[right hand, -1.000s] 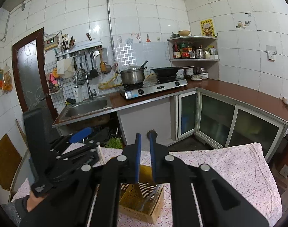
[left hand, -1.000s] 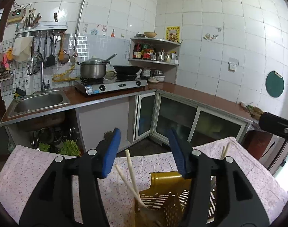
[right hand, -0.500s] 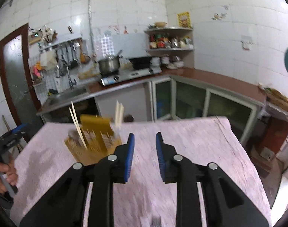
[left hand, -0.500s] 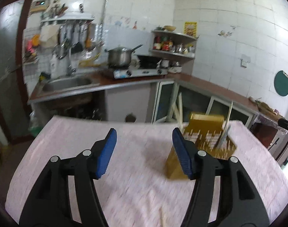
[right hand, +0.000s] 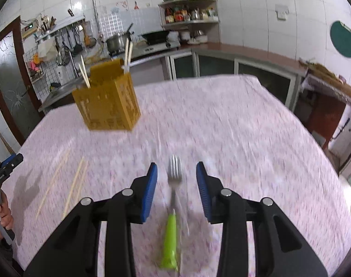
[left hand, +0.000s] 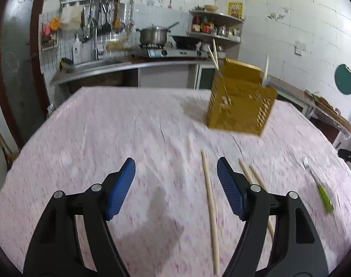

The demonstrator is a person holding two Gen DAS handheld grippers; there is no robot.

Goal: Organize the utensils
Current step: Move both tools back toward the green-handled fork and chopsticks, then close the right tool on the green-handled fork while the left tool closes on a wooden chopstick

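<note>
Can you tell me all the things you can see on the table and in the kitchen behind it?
tablecloth: one, pink patterned, covering the table
utensil basket: one, yellow, standing on the cloth, a few chopsticks upright inside
loose chopsticks: about four, pale wood, lying flat on the cloth
fork: one, silver with green handle, lying flat
pot: one, silver, on the stove
wok: one, black, on the stove
sink: one, steel, in the far counter
corner shelf: one, holding jars and bottles
left gripper: one, black with blue pads, jaws opening, nothing between them
right gripper: one, black with blue pads, jaws opening, fork lies between them, untouched
hand: one, at the edge, holding the left gripper's handle
</note>
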